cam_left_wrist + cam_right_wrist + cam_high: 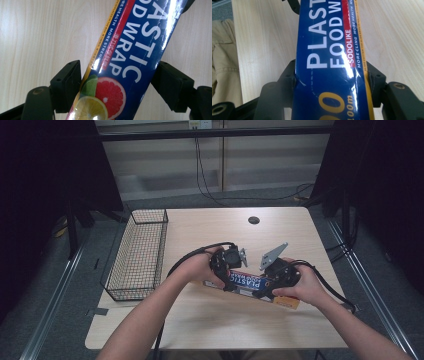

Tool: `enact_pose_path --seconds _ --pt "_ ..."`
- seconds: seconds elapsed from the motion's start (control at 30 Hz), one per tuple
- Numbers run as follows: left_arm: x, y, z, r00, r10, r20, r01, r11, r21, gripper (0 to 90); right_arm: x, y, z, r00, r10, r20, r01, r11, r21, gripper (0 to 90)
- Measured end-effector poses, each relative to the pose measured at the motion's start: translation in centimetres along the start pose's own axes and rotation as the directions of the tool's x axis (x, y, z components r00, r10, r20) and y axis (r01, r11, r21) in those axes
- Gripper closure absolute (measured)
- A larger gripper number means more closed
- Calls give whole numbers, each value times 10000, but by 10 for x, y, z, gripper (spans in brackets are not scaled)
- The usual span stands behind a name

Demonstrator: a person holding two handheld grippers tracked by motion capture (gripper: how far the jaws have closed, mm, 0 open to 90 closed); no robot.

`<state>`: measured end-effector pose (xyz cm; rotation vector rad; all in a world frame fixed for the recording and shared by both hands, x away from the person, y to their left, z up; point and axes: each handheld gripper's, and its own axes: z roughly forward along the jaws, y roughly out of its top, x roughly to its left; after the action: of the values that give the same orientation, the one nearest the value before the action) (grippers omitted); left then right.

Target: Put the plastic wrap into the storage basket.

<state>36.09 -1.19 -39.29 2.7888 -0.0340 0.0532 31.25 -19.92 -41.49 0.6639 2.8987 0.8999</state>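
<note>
A long blue box of plastic food wrap [248, 281] lies across the wooden table [210, 325], held at both ends. My left gripper [229, 270] has the box's end with the citrus picture [120, 75] between its jaws, and both pads [71, 80] rest against the box's sides. My right gripper [276, 279] is shut on the other end, its pads [375, 80] pressed on the sides of the box [329, 62] near the yellow print. In the high view a hand wraps each gripper.
A black wire basket [140, 252] stands at the table's left edge. A dark round grommet [254, 220] sits near the far edge. Black cables trail from both grippers. Beige cloth [222, 62] of the person's clothing lies past the table's near edge.
</note>
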Motion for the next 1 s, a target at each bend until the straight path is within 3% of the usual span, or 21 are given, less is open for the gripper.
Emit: enact_pose_path --seconds 0.17,0.2,0.37,0.5,0.63,0.67,0.73,0.87,1.0 --pt "-1 3 2 9999 123 119 -124 9998 147 275 1 -1 -1 9998 -206 68 206 9998 16 420" --pt "-1 3 2 9994 321 148 -325 9992 253 276 2 -1 -1 9998 -166 62 166 9998 74 420" --pt "-1 3 4 9992 247 321 -252 9995 167 283 2 -1 -1 9996 -276 18 276 9996 85 421" --pt "1 5 6 9980 463 426 -483 9976 486 282 2 -1 -2 9991 -431 59 430 9991 57 423" --pt "-1 4 9 9984 260 493 -283 9985 473 297 4 -1 -1 9985 -546 87 545 9983 204 422" --pt "-1 5 8 9975 463 532 -495 9970 598 301 3 0 -1 9977 -675 87 673 9976 189 422" --pt "-1 5 8 9972 481 569 -526 9953 807 305 4 0 0 9966 -813 160 811 9966 158 422" --pt "-2 6 8 9972 509 555 -556 9946 880 309 4 1 0 9958 -904 139 903 9959 75 422" --pt "-5 6 10 9956 834 434 -870 9922 891 327 6 1 0 9954 -954 126 953 9954 98 422"
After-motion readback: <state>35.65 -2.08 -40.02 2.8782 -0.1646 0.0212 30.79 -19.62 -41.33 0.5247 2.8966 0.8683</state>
